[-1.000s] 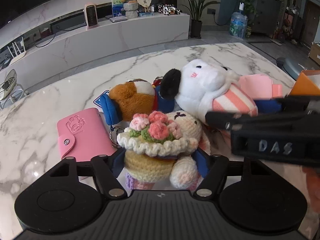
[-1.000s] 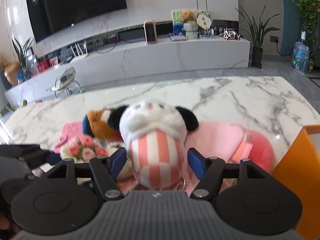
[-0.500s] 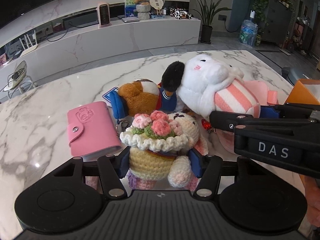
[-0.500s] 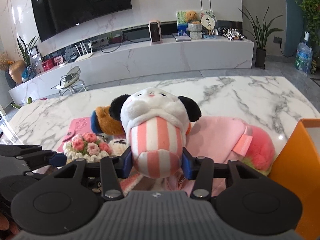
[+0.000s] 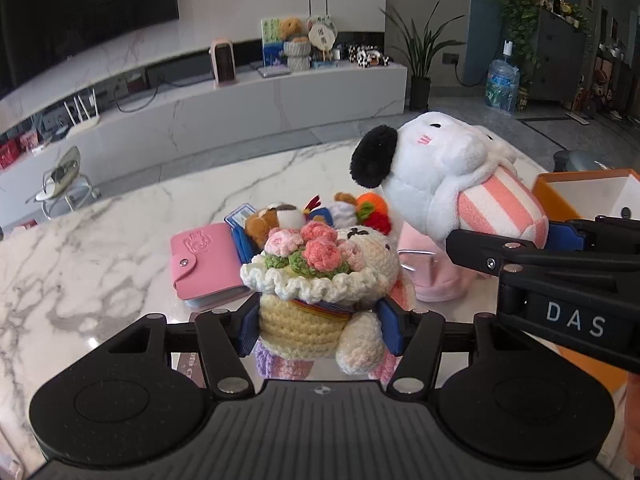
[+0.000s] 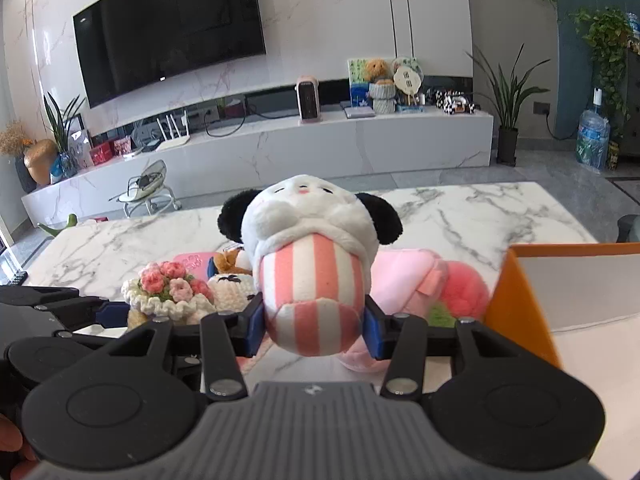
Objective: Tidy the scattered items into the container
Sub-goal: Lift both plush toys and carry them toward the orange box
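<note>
I see a white marble tabletop (image 5: pixel 120 248) with grey veins carrying everything. Lying flat on it toward my left is a pink snap-button card wallet (image 5: pixel 204 264), and just beside that sits a cluster of small toys: a brown plush (image 5: pixel 262 226), a blue card (image 5: pixel 239 216) and something orange and red (image 5: pixel 374 210) that I cannot make out. Further right a pink plush (image 6: pixel 440 280) lies on the marble, and the orange container (image 6: pixel 516 292) stands at the right edge.
</note>
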### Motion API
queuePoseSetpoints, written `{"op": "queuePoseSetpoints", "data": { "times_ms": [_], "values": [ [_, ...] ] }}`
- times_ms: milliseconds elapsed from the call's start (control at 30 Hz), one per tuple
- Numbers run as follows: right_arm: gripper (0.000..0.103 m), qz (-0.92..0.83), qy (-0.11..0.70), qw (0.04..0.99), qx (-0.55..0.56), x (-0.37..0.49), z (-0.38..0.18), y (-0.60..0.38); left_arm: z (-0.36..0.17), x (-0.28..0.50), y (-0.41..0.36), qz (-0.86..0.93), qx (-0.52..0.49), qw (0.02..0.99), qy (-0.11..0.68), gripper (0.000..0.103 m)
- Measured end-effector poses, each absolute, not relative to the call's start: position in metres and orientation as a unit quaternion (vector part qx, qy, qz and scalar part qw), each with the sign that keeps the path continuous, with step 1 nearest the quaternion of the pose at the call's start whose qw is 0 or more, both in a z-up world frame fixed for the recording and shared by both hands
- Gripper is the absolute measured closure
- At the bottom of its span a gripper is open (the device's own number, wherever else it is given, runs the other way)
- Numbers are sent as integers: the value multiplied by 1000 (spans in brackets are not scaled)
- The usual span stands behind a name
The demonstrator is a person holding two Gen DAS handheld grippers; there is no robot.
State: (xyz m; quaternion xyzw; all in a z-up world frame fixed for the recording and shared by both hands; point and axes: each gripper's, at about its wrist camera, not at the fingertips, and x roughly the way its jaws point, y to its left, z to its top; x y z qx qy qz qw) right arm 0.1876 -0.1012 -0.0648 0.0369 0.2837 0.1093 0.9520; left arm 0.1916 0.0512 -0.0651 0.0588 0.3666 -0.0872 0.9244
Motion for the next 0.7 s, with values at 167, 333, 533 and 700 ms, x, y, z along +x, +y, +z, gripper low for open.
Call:
{"op": "queuePoseSetpoints", "data": {
  "times_ms": [167, 333, 533, 700],
  "values": [
    [52, 105, 259, 959, 45, 160, -46, -115, -46, 167, 46, -78, 64, 933, 346, 35],
    [52, 95, 235, 966, 49, 135, -31, -129, -25, 143, 40, -72, 65, 943, 319, 35],
    [52, 74, 213, 973, 57, 104, -18, -154, 3, 120, 23, -76, 64, 956, 277, 35],
    [52, 48, 193, 978, 63, 83, -10, -180, 19, 106, -4, -93, 68, 963, 245, 35]
  ]
}}
